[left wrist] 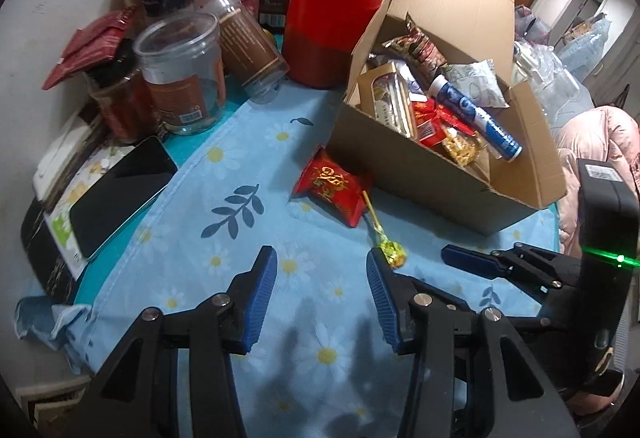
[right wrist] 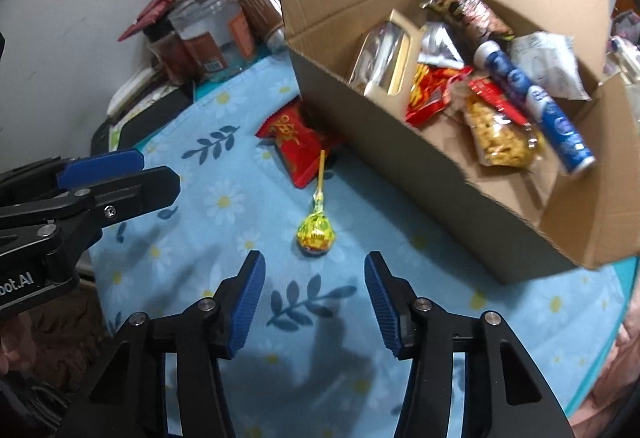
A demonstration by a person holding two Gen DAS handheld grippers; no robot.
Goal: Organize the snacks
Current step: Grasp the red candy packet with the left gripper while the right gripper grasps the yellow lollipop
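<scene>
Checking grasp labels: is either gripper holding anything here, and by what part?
Nothing is held. The left gripper and right gripper both stand open and empty above the tablecloth; the lollipop lies loose just ahead of the right gripper.

Your left gripper (left wrist: 321,265) and right gripper (right wrist: 314,270) looked alike: black angular arms joined by round silver pivots, each finger faced with a ribbed blue pad (right wrist: 250,302). The right one's black body (left wrist: 604,234) carried a white label and a green light.
</scene>
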